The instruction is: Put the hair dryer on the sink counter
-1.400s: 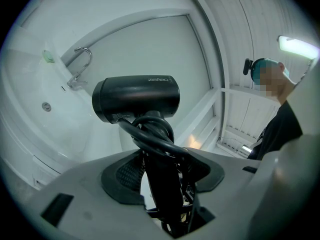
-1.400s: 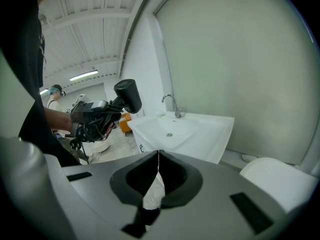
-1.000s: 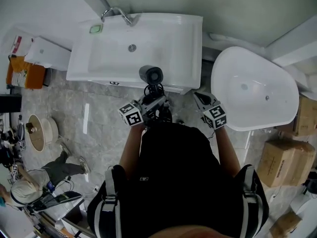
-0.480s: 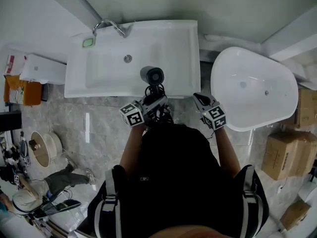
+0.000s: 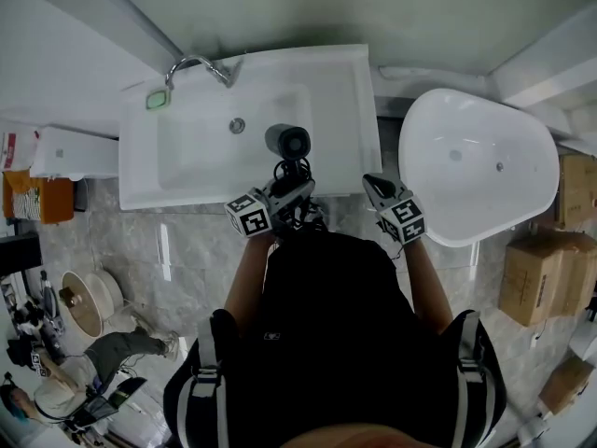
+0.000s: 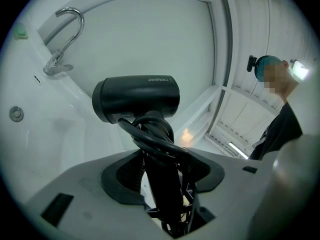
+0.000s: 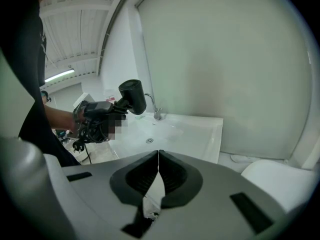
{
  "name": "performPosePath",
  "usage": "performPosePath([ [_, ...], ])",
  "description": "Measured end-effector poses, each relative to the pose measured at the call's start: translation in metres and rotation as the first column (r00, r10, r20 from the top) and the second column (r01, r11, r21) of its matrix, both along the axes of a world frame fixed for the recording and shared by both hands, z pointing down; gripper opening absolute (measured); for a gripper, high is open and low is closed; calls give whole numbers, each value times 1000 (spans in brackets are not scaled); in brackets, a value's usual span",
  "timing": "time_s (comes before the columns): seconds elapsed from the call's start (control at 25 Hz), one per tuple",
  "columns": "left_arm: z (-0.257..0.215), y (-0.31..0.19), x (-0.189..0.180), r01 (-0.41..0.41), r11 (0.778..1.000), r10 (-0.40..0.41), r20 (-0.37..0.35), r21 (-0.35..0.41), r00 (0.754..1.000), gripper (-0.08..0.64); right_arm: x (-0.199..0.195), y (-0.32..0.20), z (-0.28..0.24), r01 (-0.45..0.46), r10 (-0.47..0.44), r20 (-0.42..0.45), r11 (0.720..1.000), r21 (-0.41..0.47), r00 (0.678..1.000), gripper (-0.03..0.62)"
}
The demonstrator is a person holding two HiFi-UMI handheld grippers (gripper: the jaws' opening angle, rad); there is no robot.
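Carrying step: the left tongs (image 5: 287, 187) clamp the handle of the cord-wrapped hair dryer (image 5: 286, 142), held in the air over the basin's near side, while the right tongs (image 5: 375, 187), at its 4 o'clock, are closed on nothing. Next it likely needs shifting toward 3 o'clock, over the flat strip of the sink counter (image 5: 359, 110), then lowering before release

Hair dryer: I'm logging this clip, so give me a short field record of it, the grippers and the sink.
hair dryer: held by its handle, cord wrapped round it, over the sink, not set down
left gripper: shut on the hair dryer's handle
right gripper: shut, empty, near the sink's front right corner
sink: white, faucet at its back left
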State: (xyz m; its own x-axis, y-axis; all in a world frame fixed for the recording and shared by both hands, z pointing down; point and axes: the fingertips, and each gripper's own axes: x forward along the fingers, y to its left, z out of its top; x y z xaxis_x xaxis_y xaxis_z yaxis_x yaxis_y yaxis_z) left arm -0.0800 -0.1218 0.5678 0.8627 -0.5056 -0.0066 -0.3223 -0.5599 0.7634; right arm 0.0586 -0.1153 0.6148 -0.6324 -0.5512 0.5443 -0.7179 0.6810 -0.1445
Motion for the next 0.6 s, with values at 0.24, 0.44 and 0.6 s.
performPosePath([
  [0.24,8,-20,-9,-45,999,45,3,-22,999,221,-17,-16,2,-20,20,-2,1000,-7,1000,60],
  [0.44,9,-30,-10,-78,997,79,24,-26,997,221,-27,-20,5,-32,32,7,999,-22,999,60],
  [0.6,13,-34,-11,-76,996,78,43,-42,996,221,-30,-27,10,-18,19,9,999,-30,1000,60],
])
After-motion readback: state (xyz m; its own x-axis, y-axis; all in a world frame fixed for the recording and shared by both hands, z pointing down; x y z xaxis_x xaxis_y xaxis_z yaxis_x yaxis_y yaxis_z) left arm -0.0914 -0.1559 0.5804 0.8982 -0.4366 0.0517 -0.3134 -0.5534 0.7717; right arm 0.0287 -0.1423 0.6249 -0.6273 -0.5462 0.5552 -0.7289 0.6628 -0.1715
